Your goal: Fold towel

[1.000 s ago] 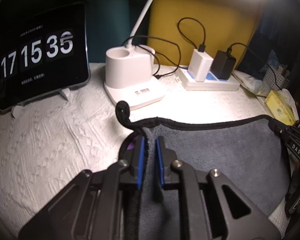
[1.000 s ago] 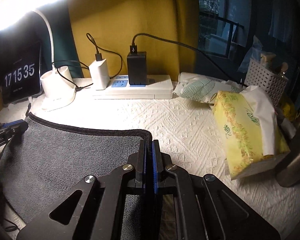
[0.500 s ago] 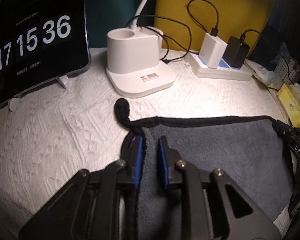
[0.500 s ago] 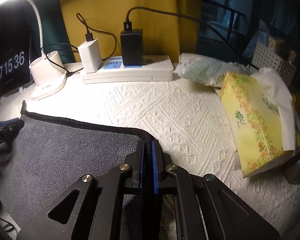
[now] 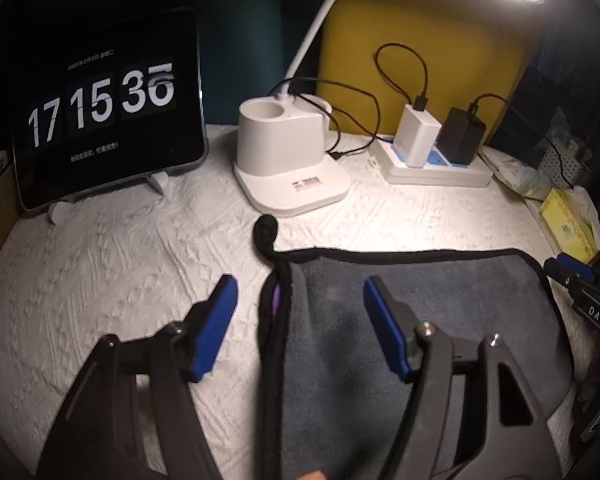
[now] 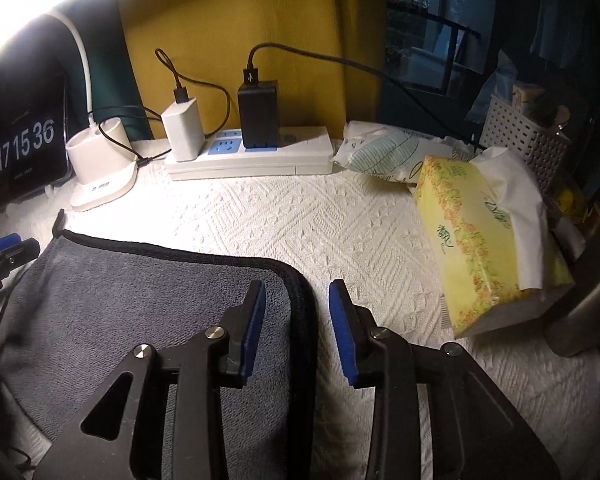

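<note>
Though flat, towel (image 5: pixel 420 300) broadside leftward.

My left gripper (image 5: pixel 300 312) hangs low with its jaws spread wide, blue pads (image 5: pixel 384 332) facing each other across an open gap. My right gripper (image 6: pixel 296 320) sits parted too, though narrower, its pads (image 6: pixel 342 332) apart. Nothing is pinched between either pair of jaws.

Clock tablet (image 5: pixel 108 108), lamp base (image 5: pixel 288 156), power strip (image 6: pixel 252 156), tissue pack (image 6: pixel 480 240).
</note>
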Demonstrator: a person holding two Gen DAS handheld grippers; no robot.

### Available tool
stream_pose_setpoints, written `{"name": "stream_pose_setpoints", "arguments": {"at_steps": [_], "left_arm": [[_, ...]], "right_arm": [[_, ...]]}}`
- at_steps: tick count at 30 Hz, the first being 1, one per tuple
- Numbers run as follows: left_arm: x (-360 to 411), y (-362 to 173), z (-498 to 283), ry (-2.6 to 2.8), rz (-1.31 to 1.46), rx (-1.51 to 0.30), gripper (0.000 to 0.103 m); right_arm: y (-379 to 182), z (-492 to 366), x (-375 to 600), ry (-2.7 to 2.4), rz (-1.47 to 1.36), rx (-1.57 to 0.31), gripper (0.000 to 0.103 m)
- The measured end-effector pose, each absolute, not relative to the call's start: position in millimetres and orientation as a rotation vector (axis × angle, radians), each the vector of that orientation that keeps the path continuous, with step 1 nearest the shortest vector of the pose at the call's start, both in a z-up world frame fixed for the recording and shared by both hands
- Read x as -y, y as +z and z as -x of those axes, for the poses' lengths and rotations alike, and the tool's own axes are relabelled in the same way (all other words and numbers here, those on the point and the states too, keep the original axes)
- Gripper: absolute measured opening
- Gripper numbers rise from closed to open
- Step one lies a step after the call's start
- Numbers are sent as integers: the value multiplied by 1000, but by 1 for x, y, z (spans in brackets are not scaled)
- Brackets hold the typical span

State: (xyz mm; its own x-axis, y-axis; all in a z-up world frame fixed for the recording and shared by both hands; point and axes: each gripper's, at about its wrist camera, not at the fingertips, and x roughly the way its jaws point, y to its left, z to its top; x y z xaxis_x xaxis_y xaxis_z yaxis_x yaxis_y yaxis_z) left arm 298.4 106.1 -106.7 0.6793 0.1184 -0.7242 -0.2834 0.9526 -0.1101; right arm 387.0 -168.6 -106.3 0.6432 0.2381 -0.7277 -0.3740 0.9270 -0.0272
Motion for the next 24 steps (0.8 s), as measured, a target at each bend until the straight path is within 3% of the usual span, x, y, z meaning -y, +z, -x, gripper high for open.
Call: {"name": "stream_pose_setpoints", "arguments": {"at_steps": [3,7,24], "left_arm": [[-104,-102,-287,224,227,-779,69],[-99,-98,-274,212,224,-766,81],[-75,-74,-213,168,236,-715,85]], "right_arm": [[-99,-378,170,350,180,-787,37],[-92,-363,171,352,181,-776,38],[-64,-295,181,357,178,-732,39]]}}
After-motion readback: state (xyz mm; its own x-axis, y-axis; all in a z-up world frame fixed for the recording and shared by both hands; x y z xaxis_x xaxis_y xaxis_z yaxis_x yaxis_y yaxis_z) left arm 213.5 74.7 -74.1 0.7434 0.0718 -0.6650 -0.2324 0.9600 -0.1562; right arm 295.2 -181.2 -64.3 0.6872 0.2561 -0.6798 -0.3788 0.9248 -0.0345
